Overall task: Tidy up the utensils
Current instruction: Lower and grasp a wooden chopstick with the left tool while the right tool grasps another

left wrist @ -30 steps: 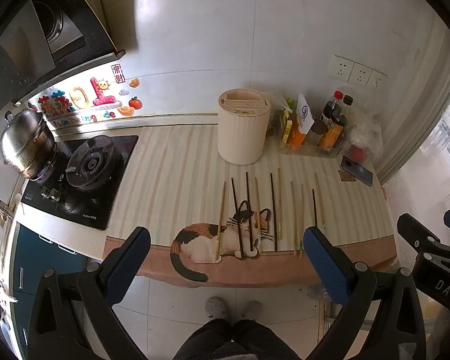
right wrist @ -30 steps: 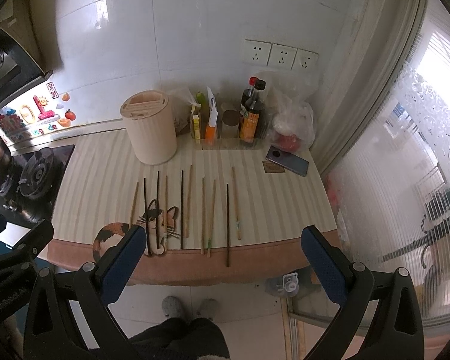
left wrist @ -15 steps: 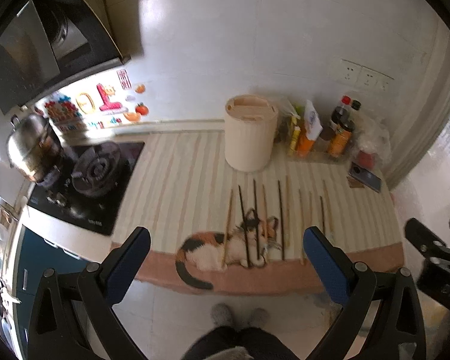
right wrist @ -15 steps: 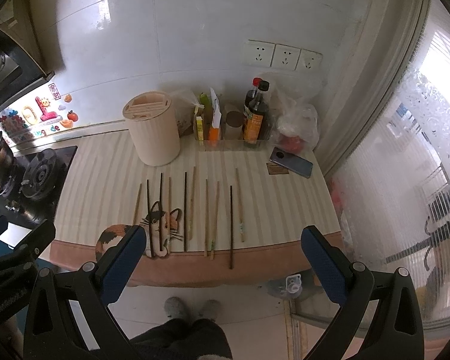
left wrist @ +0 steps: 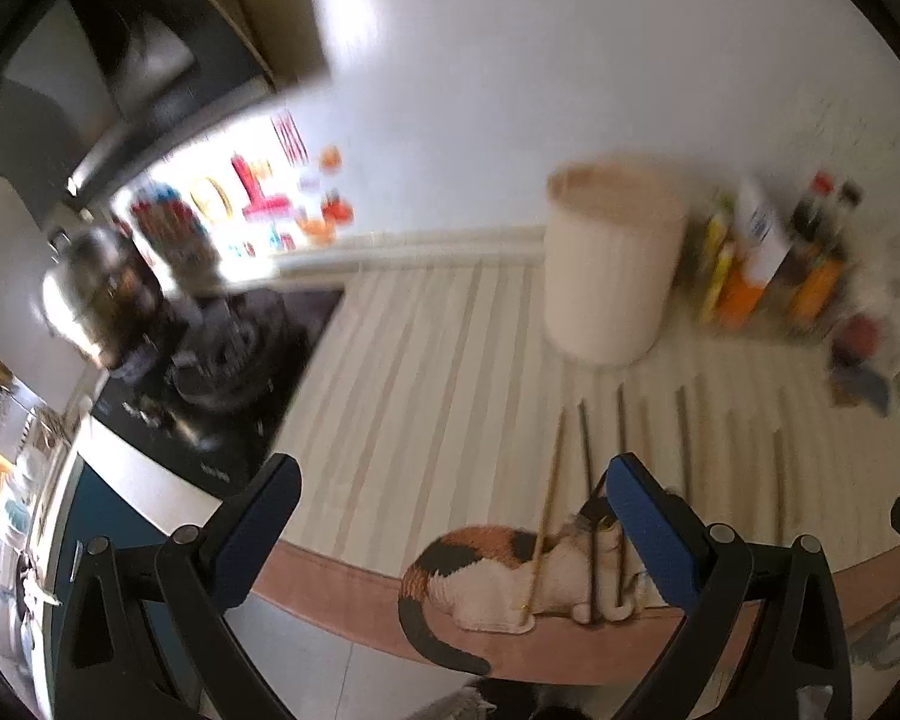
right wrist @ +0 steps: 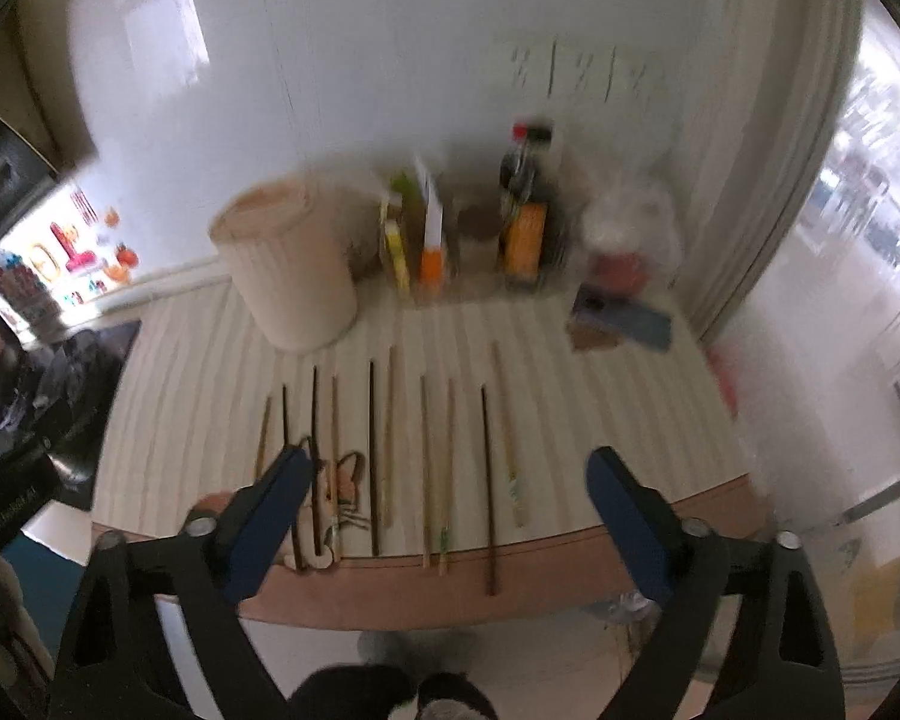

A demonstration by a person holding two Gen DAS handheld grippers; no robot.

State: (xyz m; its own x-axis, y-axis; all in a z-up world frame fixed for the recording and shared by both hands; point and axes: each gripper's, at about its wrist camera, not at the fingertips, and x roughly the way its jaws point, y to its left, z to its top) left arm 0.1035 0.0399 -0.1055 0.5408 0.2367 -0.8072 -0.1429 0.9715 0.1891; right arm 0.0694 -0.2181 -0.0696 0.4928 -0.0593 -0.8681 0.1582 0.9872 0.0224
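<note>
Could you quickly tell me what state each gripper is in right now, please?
Left gripper: open, holding nothing.
Right gripper: open, holding nothing.

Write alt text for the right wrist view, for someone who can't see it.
The open, empty right gripper hovers over a row of chopsticks laid side by side on a striped counter. Behind them stand a cream holder and blurred condiment bottles against the wall.

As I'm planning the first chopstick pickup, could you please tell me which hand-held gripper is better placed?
Probably the right hand-held gripper: it is open and centred over the row of chopsticks. The left hand-held gripper points mostly at bare counter beside them.
</note>
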